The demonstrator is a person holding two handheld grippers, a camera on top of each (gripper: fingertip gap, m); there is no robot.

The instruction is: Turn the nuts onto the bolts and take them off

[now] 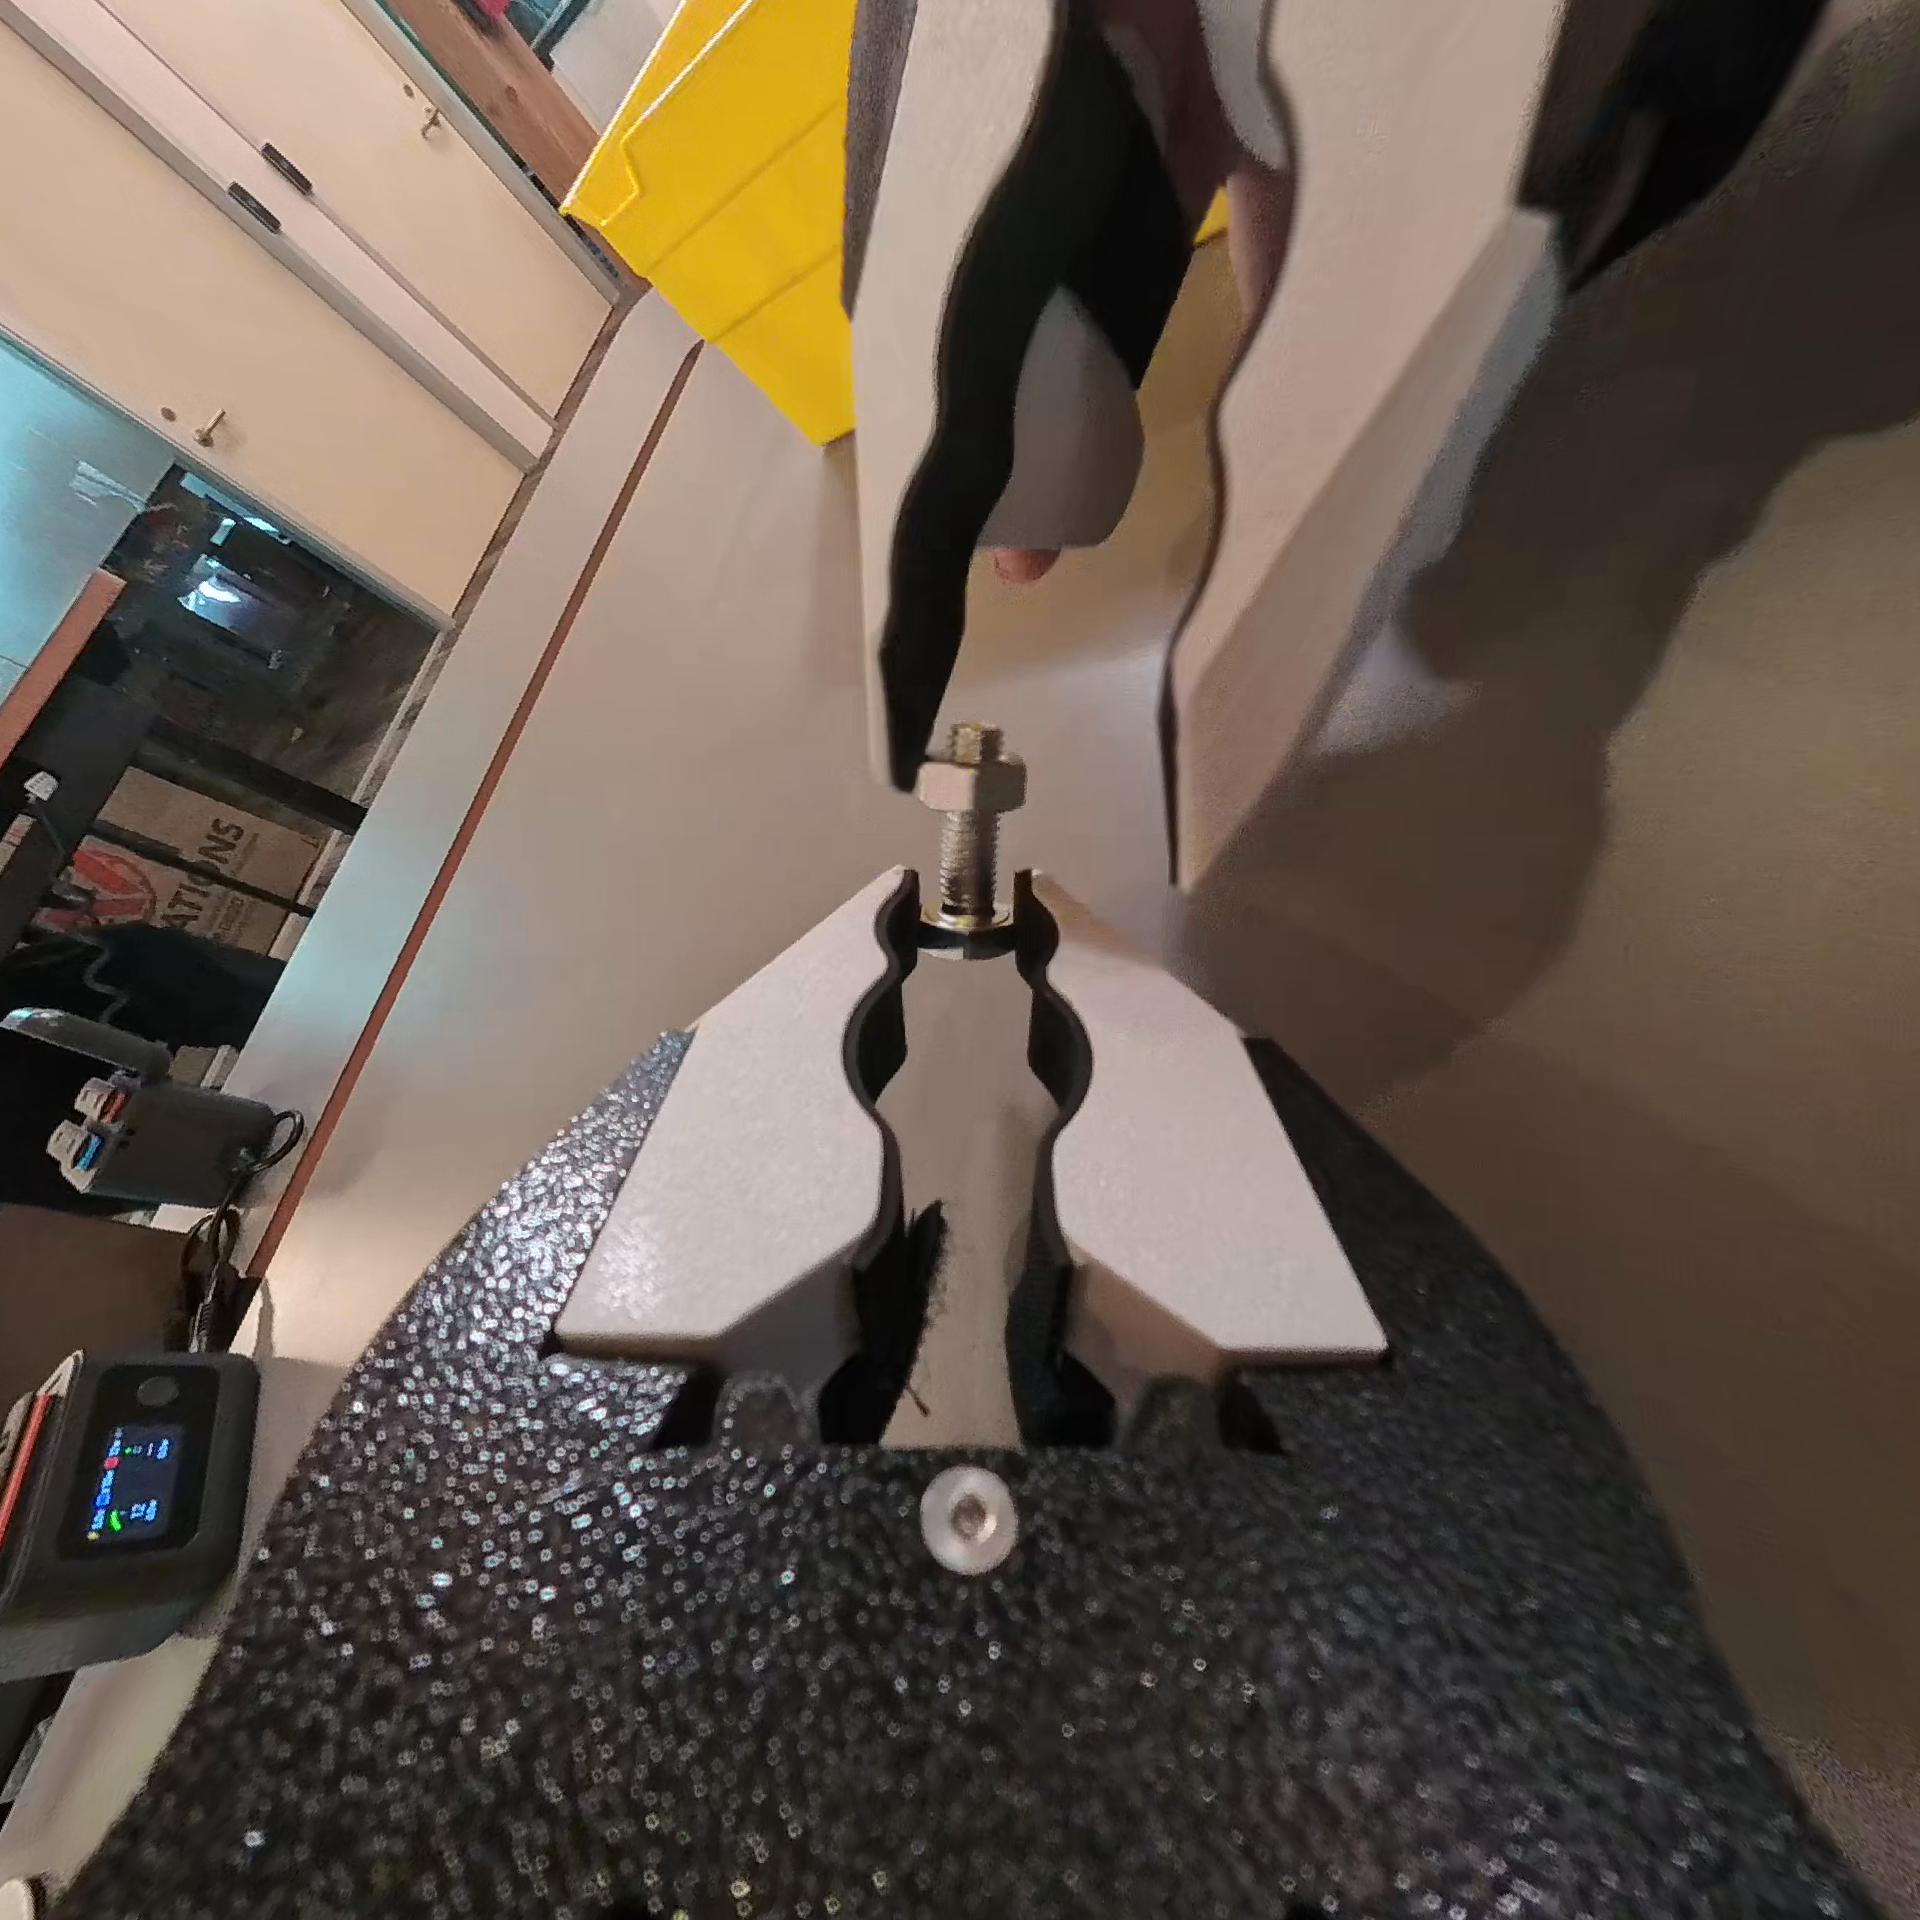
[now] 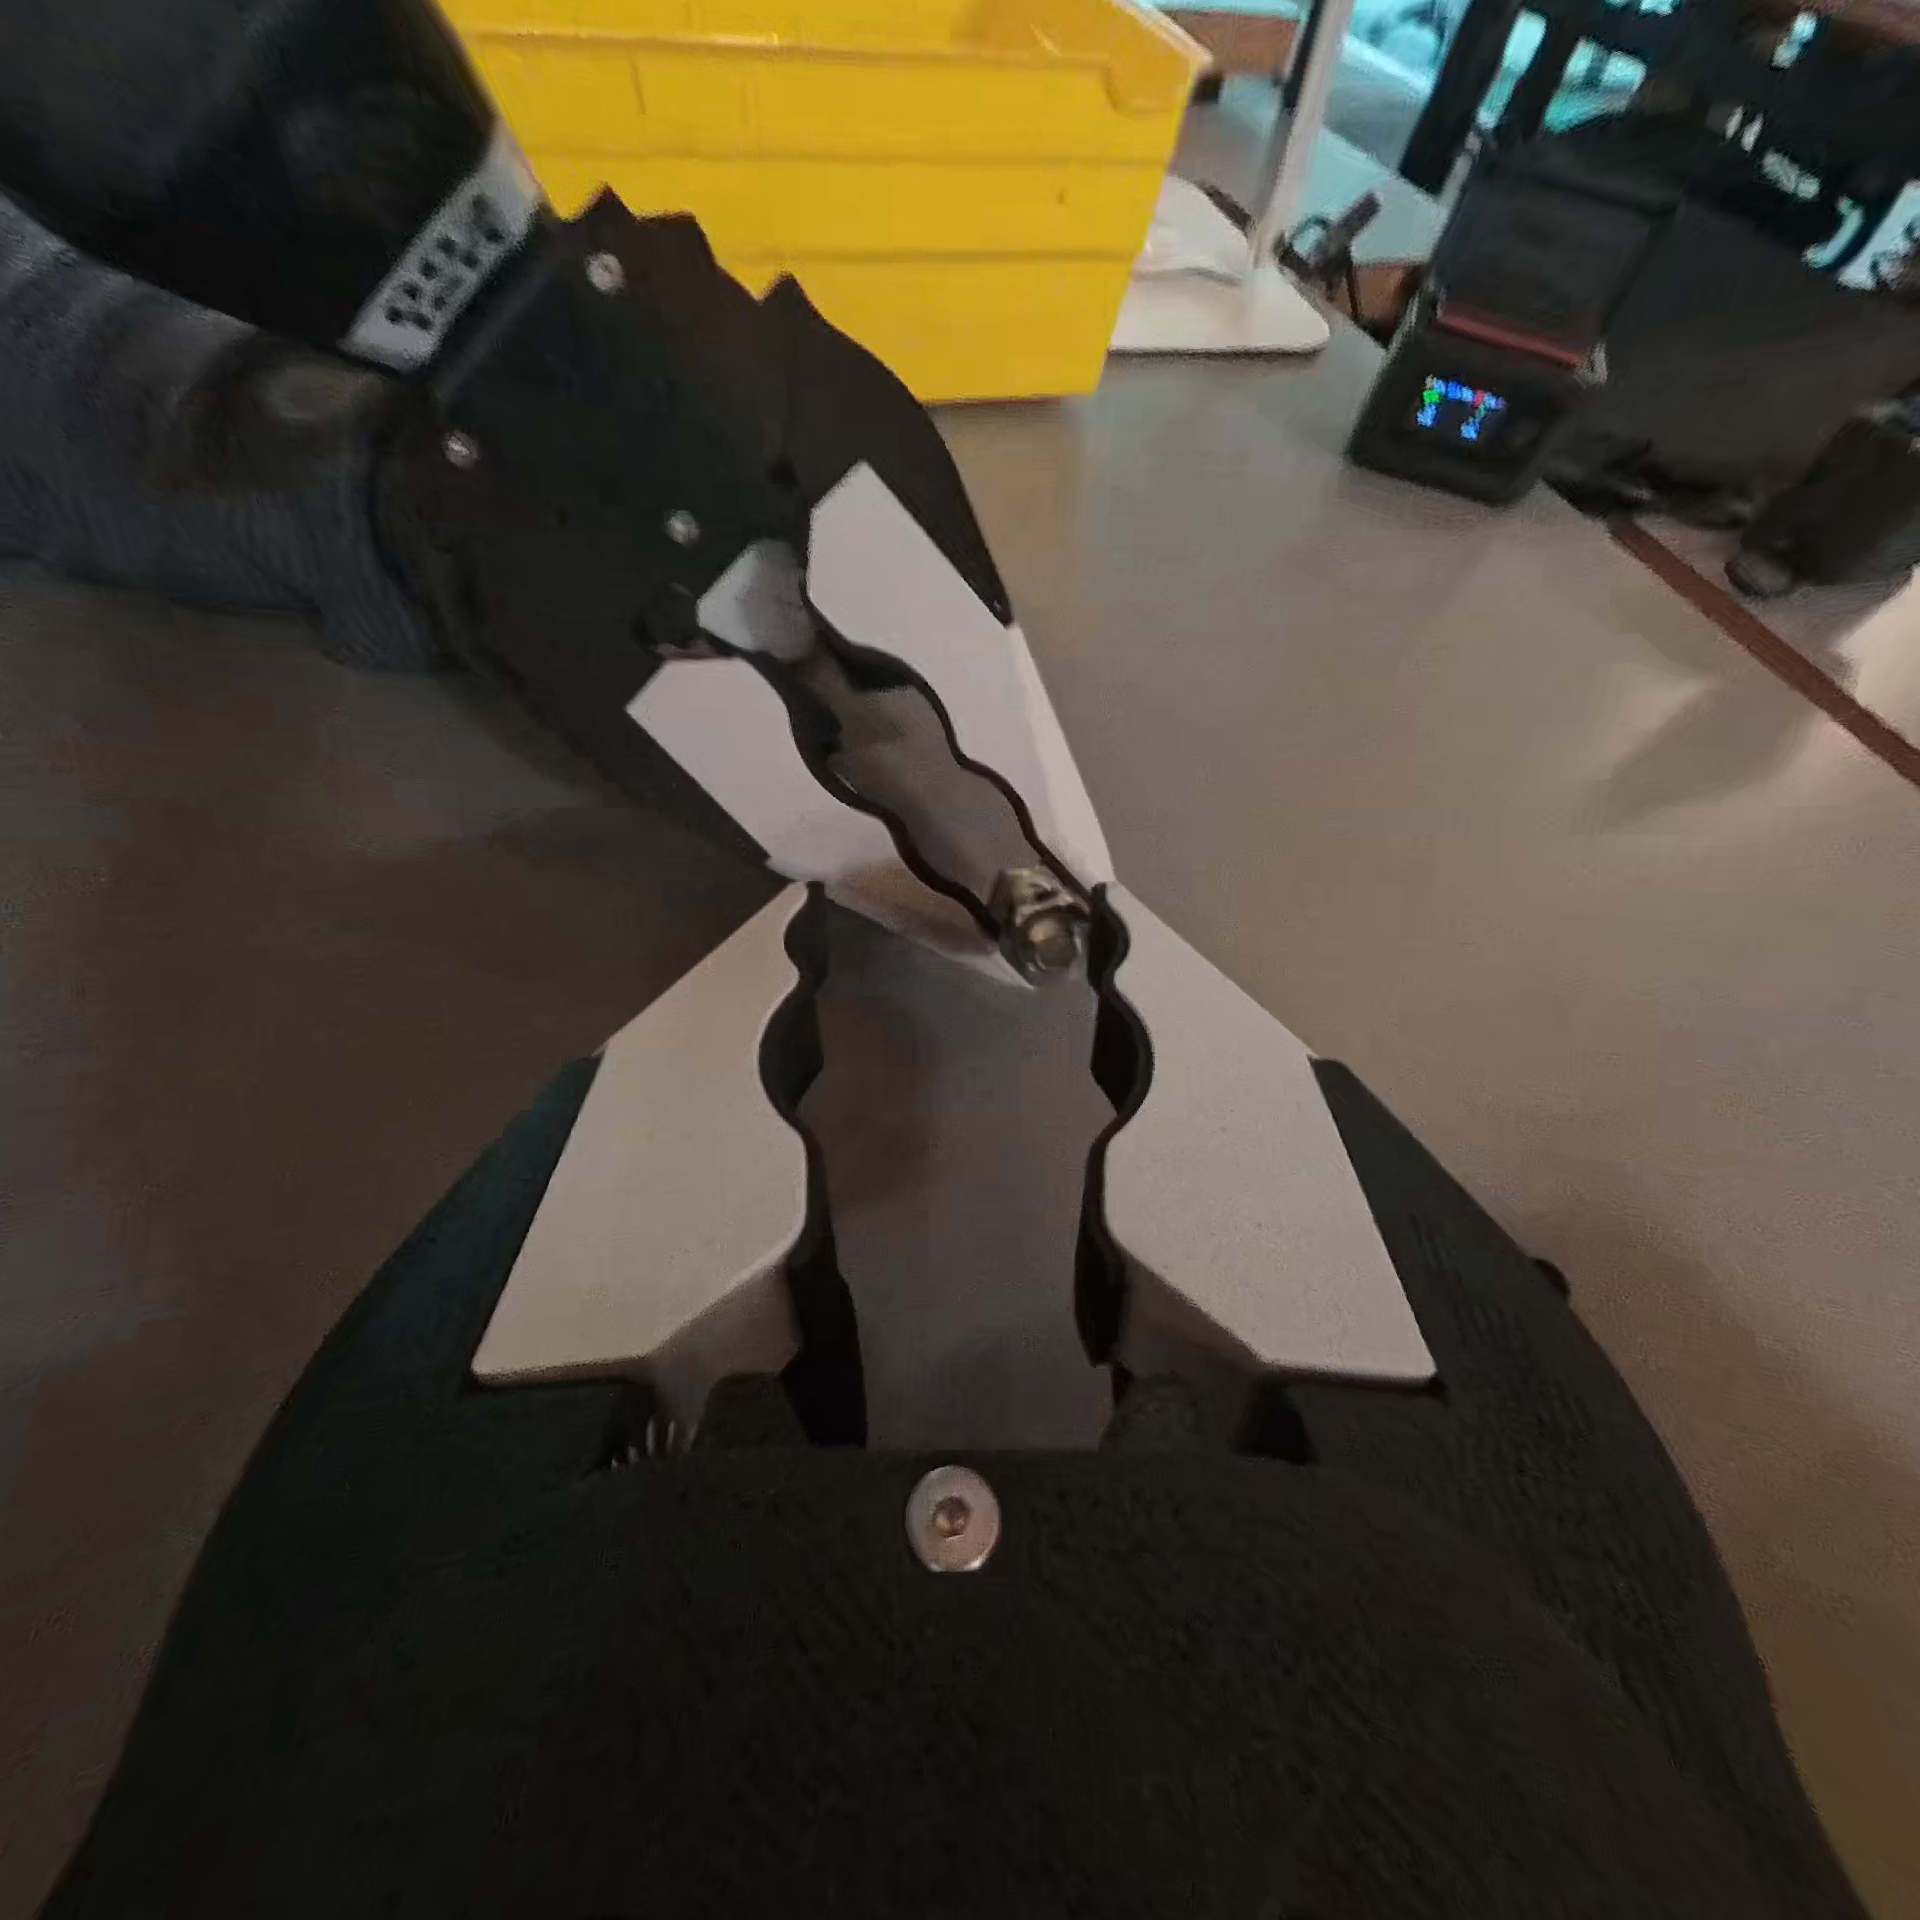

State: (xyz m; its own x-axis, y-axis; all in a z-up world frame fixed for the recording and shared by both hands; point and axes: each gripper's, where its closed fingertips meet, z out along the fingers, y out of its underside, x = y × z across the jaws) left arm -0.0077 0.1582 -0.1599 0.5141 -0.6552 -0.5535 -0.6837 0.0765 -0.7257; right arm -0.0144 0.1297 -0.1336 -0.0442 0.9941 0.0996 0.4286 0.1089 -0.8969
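While the left gripper point(image 1: 966, 894) pinches the threaded steel bolt point(image 1: 964, 857) by its head, the right gripper point(image 2: 956, 914) stands spread, one fingertip touching the hexagonal steel nut point(image 1: 968, 781); yellow plastic bin's point(image 2: 831, 187) contents unseen.

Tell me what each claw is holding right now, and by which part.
The left claw clamps the bolt at its head end. The right claw is open, one finger touching the nut; it holds nothing.

Silver nut point(image 1: 970, 781) and bolt point(image 1: 966, 868) — yellow bin point(image 2: 831, 177), grey table point(image 2: 1455, 935), black speckled gripper point(image 1: 966, 902).
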